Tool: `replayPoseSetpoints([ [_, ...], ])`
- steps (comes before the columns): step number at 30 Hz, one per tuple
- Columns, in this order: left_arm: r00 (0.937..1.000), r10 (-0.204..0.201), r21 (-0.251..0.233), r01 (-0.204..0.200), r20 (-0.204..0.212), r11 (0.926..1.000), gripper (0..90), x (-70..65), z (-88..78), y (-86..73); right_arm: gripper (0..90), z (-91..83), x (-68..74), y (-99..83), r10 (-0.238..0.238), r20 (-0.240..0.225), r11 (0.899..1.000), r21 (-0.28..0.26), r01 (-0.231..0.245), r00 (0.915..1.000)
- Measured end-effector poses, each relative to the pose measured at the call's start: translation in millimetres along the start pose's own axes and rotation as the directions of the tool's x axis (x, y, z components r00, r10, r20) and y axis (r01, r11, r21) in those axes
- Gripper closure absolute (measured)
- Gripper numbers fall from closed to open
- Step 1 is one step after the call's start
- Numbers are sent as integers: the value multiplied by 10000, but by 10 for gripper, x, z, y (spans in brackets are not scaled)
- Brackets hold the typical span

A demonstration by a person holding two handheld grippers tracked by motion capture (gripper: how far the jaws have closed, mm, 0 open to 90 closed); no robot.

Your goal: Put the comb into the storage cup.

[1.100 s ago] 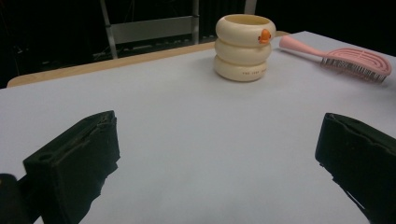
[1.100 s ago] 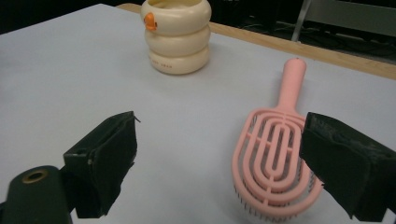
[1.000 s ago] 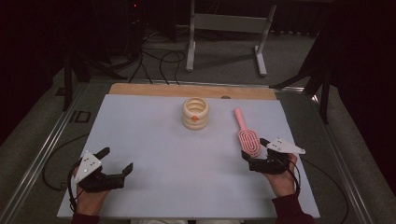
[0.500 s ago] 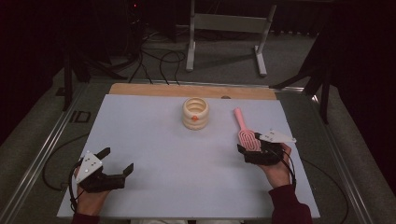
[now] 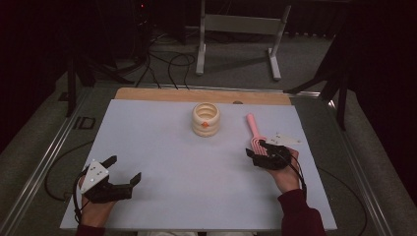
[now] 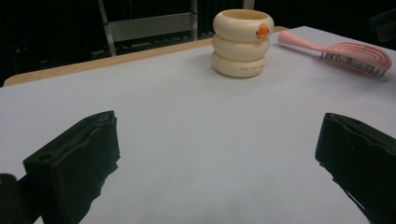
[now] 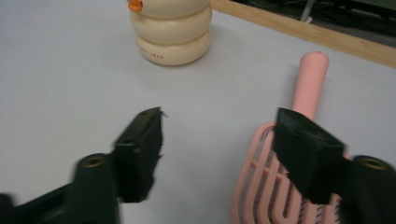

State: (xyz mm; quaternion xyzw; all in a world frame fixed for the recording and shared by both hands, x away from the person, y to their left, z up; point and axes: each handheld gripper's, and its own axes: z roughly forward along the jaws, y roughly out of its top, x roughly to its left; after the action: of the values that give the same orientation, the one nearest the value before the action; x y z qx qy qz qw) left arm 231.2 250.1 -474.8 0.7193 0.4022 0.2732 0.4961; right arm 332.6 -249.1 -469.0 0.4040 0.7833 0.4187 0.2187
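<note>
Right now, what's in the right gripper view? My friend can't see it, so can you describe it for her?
Two black jaws stand open over a white table, one of them above the slotted head of a pink hairbrush lying flat. The brush's handle points away toward the table's wooden edge. Farther back stands a cream cup shaped like stacked rings, with a small orange bit near its top.

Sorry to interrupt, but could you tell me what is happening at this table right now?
A person sits at a white table with a two-jaw gripper in each hand. The right gripper is open and hangs over the head of a pink hairbrush, one jaw above the brush head, the other over bare table; it has not closed on it. The left gripper is open near the table's front left, holding nothing. A cream ringed cup with an orange mark stands upright in the middle, untouched.
</note>
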Motion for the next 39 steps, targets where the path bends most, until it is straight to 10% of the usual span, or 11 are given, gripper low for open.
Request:
replayPoseSetpoints([
  [19,10000,44,121,-45,68,9999,3,-14,28,-16,894,215,94,-10,-828,234,9947,624,812,9963],
  [39,9999,92,210,-94,58,9997,3,-21,36,-23,900,309,88,-118,-946,362,9827,1630,875,9949],
])
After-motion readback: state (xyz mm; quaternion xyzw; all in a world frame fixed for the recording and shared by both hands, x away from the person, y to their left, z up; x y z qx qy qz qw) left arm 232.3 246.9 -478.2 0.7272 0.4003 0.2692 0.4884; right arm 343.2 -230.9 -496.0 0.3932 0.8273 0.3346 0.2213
